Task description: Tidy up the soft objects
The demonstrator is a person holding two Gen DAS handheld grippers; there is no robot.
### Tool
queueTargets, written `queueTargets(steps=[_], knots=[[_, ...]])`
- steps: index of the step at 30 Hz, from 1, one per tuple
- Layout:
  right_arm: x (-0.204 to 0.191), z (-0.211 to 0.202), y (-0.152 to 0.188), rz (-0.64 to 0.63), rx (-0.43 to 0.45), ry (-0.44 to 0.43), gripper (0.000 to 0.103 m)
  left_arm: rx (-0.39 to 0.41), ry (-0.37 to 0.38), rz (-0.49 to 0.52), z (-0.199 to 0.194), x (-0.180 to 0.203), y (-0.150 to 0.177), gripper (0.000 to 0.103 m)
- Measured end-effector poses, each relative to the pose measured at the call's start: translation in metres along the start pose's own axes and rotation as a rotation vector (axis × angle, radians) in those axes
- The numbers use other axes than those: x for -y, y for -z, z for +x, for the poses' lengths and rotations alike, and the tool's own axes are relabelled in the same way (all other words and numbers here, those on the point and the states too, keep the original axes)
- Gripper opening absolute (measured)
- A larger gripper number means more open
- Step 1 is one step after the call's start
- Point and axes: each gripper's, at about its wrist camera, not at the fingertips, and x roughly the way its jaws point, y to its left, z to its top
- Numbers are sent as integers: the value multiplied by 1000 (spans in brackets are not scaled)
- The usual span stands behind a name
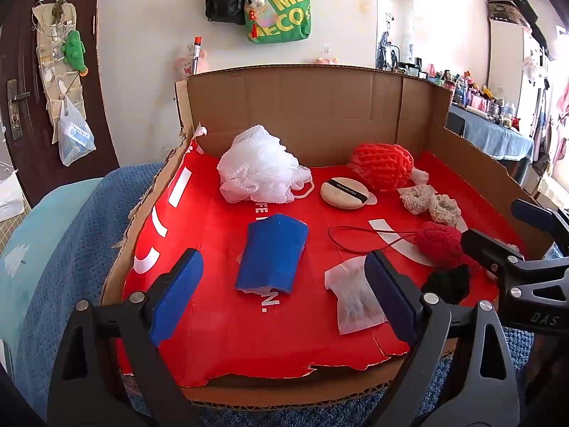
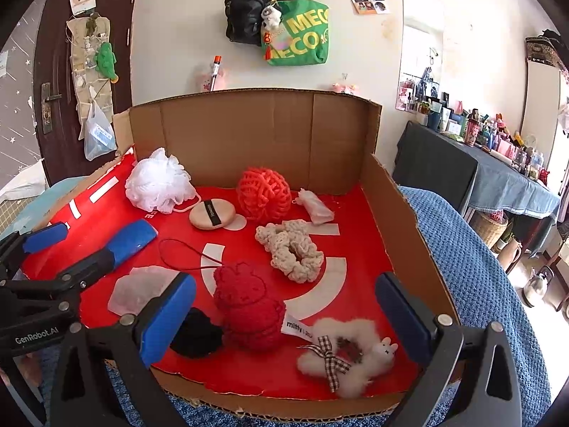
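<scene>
The soft things you are sorting lie spread over the red floor of the cardboard box (image 2: 391, 185). At the back left sits the white mesh puff (image 1: 258, 170), and just right of it the round powder puff (image 1: 344, 193) with its black band. Behind that puff the orange-red crochet ball (image 2: 265, 192) stands near the back wall, with a small white pouch (image 2: 314, 206) just beside it. The cream crochet scrunchies (image 2: 291, 249) lie in the middle right. Nearer you is the red knitted figure (image 2: 249, 306) with its thin red cord looping away toward the back, and the black knitted piece (image 2: 197, 334) touches its left side. The fluffy white wreath (image 2: 348, 352) with a checked bow rests at the near right corner. The blue sponge (image 1: 272, 256) lies at the middle left, and a clear sachet (image 1: 352, 291) sits near it to the right.

Your left gripper (image 1: 284, 295) stands wide, nothing between its blue pads, with the sponge lying beyond the gap. Your right gripper (image 2: 288, 320) is also spread wide and holds nothing; the red figure and the wreath lie on the floor between its 2 fingers, apart from the pads.

The box rests on a blue blanket (image 2: 473, 267).
</scene>
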Motion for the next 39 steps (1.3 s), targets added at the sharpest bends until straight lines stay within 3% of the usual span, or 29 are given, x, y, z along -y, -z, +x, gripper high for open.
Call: queueTargets(steps=[39], knots=[[1, 2, 0, 8, -5, 6, 103, -2, -1, 0, 0, 0, 0, 93]])
